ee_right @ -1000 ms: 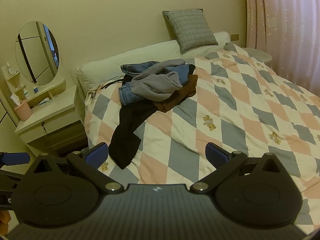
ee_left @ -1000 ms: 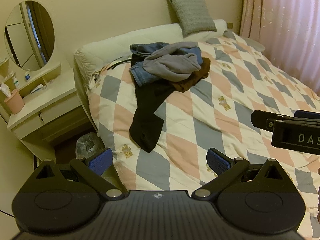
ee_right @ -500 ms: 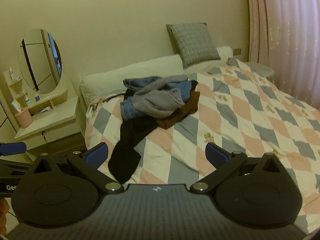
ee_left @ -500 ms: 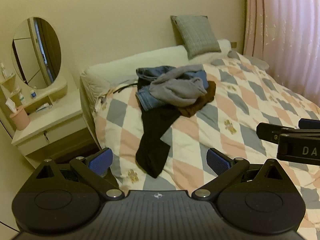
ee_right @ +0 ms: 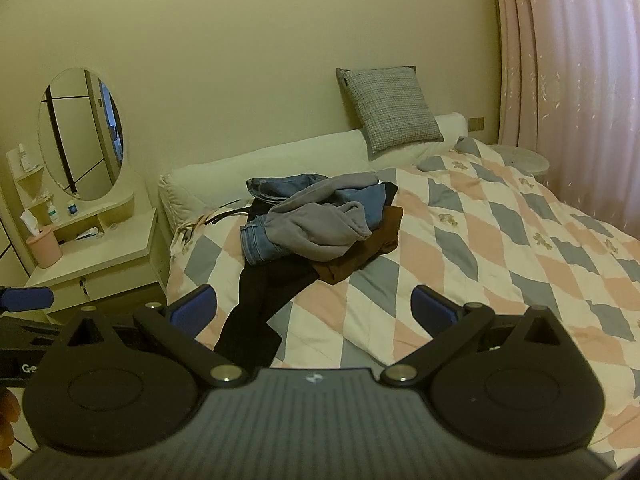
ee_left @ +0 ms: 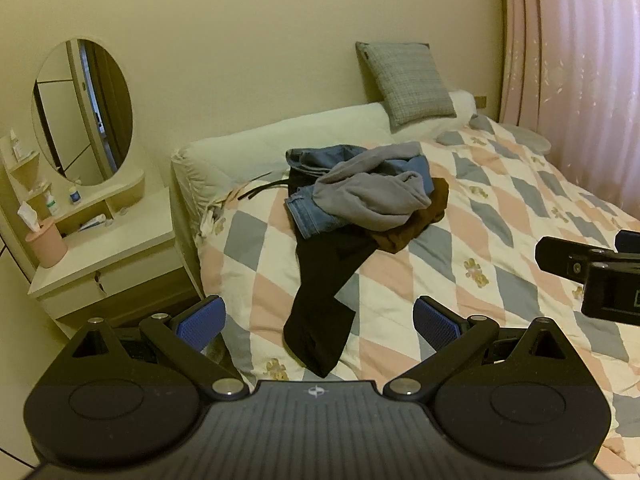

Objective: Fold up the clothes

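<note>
A heap of clothes lies near the head of the bed: a grey hoodie (ee_left: 370, 198) (ee_right: 320, 224) on top of blue jeans (ee_left: 308, 212) (ee_right: 258, 242), a brown garment (ee_left: 412, 228) (ee_right: 356, 256) under them. A black garment (ee_left: 324, 292) (ee_right: 260, 300) trails from the heap toward the bed's near edge. My left gripper (ee_left: 318, 322) hangs open in front of the black garment, apart from it. My right gripper (ee_right: 314, 306) is open too, back from the heap, nothing between its fingers. The right gripper's side also shows at the left wrist view's right edge.
The bed carries a checked pink, grey and white quilt (ee_left: 500, 216) (ee_right: 500, 240), with a grey cushion (ee_left: 406, 82) (ee_right: 390, 108) against the wall. A white vanity (ee_left: 104, 248) (ee_right: 100, 252) with an oval mirror and a pink cup (ee_left: 46, 242) stands left. Pink curtains (ee_left: 580, 80) hang right.
Both grippers have drawn back and lifted away from the bed, so the clothes heap looks smaller and lower in both views. Both stay open. The clothes have not moved.
</note>
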Tool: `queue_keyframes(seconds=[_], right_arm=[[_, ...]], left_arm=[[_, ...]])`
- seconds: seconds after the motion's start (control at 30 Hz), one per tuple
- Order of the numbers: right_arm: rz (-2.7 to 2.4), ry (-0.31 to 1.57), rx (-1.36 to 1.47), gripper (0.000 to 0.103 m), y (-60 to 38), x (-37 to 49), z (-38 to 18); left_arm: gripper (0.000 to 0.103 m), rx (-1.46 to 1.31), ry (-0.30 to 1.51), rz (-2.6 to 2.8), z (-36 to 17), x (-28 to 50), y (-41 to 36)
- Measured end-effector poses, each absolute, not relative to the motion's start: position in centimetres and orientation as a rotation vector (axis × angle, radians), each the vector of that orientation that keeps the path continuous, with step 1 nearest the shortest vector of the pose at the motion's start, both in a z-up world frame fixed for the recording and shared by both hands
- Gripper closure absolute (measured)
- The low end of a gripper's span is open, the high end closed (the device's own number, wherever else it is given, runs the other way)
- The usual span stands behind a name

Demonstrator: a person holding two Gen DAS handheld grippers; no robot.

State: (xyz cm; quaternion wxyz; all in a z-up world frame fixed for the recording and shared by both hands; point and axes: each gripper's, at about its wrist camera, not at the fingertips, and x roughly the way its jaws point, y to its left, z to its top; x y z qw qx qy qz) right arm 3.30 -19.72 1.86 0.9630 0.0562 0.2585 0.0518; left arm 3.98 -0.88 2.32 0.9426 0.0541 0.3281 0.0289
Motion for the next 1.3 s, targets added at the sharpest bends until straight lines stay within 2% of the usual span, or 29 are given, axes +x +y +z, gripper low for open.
queue_keyframes(seconds=[0.37,1.3], right_arm=[[0.048,0.58,0.137,0.001,-19.3,8.1,-0.3],[-0.008,0.804,0.11,0.001,-13.1,30.8,-6.6]], left_arm=[[0.0,0.103,0.722,-0.01,0.1,9.9,-0.2],[0.0,0.082,0.942,-0.092,-7.5,33.3,6.1]])
